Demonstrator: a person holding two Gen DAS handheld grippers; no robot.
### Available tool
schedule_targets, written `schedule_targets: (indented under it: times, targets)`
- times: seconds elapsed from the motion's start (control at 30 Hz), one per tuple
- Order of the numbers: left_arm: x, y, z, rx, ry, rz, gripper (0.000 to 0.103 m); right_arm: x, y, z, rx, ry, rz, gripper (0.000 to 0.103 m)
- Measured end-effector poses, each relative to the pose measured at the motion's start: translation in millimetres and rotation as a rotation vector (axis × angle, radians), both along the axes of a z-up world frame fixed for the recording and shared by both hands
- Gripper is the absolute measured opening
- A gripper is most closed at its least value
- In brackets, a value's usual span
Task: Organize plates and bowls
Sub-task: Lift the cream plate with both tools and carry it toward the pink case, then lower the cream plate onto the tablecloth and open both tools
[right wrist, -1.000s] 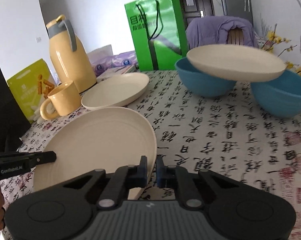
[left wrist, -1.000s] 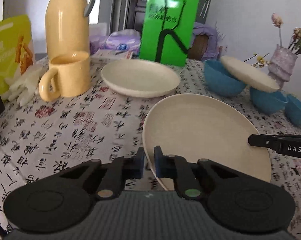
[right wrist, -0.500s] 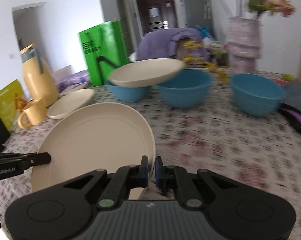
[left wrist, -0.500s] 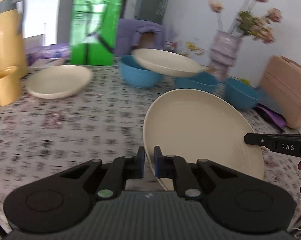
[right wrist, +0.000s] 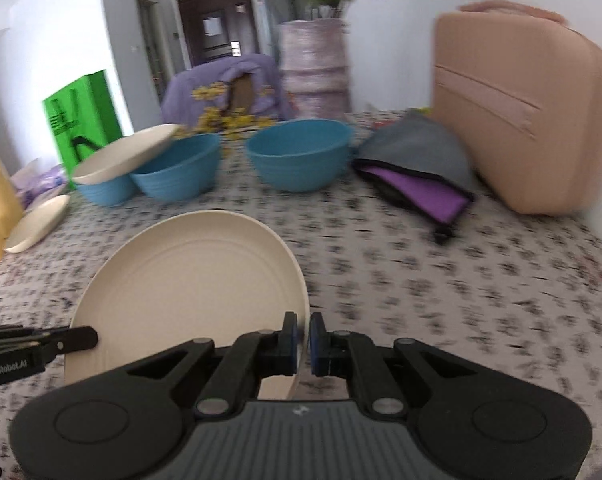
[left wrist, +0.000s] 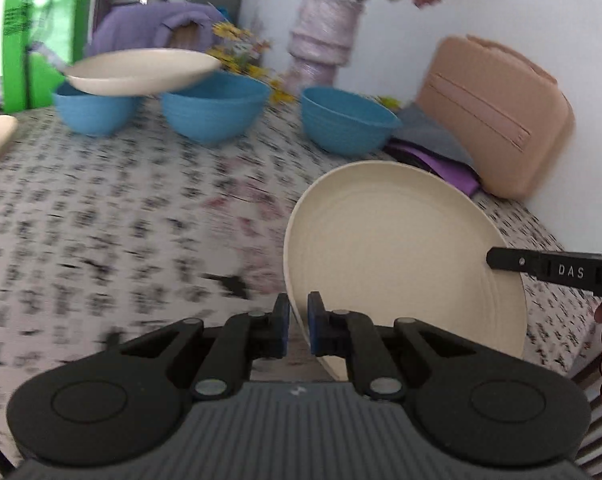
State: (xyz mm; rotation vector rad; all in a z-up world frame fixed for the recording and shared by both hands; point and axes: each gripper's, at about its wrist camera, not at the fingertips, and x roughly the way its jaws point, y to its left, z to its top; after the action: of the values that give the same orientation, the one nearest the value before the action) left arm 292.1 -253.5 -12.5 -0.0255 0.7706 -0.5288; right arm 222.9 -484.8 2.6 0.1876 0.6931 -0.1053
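Patterned tablecloth (left wrist: 101, 216) under everything. Cream plate (left wrist: 397, 256) is up off it, tilted, with the left gripper (left wrist: 298, 326) and right gripper (right wrist: 303, 340) each pinching opposite rims. Looks mid-carry; next it needs setting down level, maybe near the blue bowls (left wrist: 217, 106).

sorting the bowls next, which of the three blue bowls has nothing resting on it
The rightmost blue bowl, nearest the pink case; the cream plate spans the rims of the other two.

My two wrist cameras look low and close from opposite edges of the cream plate (left wrist: 401, 248) (right wrist: 189, 292), sharing the blue bowls (left wrist: 343, 124) (right wrist: 299, 154) beyond it.
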Motion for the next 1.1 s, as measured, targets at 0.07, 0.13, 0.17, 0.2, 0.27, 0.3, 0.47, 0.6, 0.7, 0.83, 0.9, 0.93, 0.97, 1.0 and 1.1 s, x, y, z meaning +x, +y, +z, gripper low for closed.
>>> schedule_targets:
  times: [0.07, 0.13, 0.17, 0.2, 0.27, 0.3, 0.47, 0.6, 0.7, 0.83, 0.9, 0.93, 0.97, 1.0, 1.1]
  targets:
    - [2, -17, -5, 0.0, 0.014, -0.028, 0.009, -3, -14, -3, -0.005, 0.008, -0.032, 0.006]
    - [4, -31, -9, -0.004, 0.035, -0.05, 0.009, -5, -32, -7, 0.002, 0.019, -0.065, 0.006]
    - [5, -38, -11, -0.003, 0.045, -0.058, 0.009, -6, -39, -9, 0.004, 0.024, -0.078, 0.006]
    - [6, -44, -13, -0.001, 0.052, -0.063, 0.009, -6, -44, -11, 0.003, 0.029, -0.087, 0.006]
    - [8, -50, -16, 0.001, 0.064, -0.068, 0.01, -5, -53, -15, 0.008, 0.038, -0.101, 0.006]
    - [11, -53, -18, 0.0, 0.068, -0.067, 0.01, -4, -57, -18, 0.015, 0.043, -0.109, 0.006]
    - [16, -60, -17, -0.001, 0.067, -0.066, 0.011, 3, -66, -27, 0.015, 0.065, -0.122, 0.007]
    - [17, -63, -16, 0.011, 0.046, -0.072, 0.013, 7, -67, -34, 0.018, 0.072, -0.127, 0.008]
    - [18, -63, -15, 0.009, 0.052, -0.077, 0.015, 8, -66, -34, 0.021, 0.061, -0.13, 0.012]
    - [13, -59, -9, 0.002, 0.033, -0.07, 0.041, 6, -62, -27, 0.002, 0.046, -0.123, 0.031]
    - [7, -56, -4, -0.001, 0.014, -0.067, 0.043, 1, -57, -20, -0.021, 0.029, -0.119, 0.046]
    - [5, -55, -1, -0.005, 0.008, -0.071, 0.047, -1, -56, -16, -0.031, 0.02, -0.12, 0.054]
    - [1, -53, 2, -0.009, 0.001, -0.073, 0.05, -5, -54, -12, -0.043, 0.01, -0.122, 0.057]
    - [-3, -51, 6, -0.012, -0.008, -0.073, 0.055, -9, -51, -8, -0.058, 0.0, -0.125, 0.058]
    - [-17, -43, 17, -0.016, -0.042, -0.061, 0.076, -23, -40, 6, -0.099, -0.033, -0.129, 0.067]
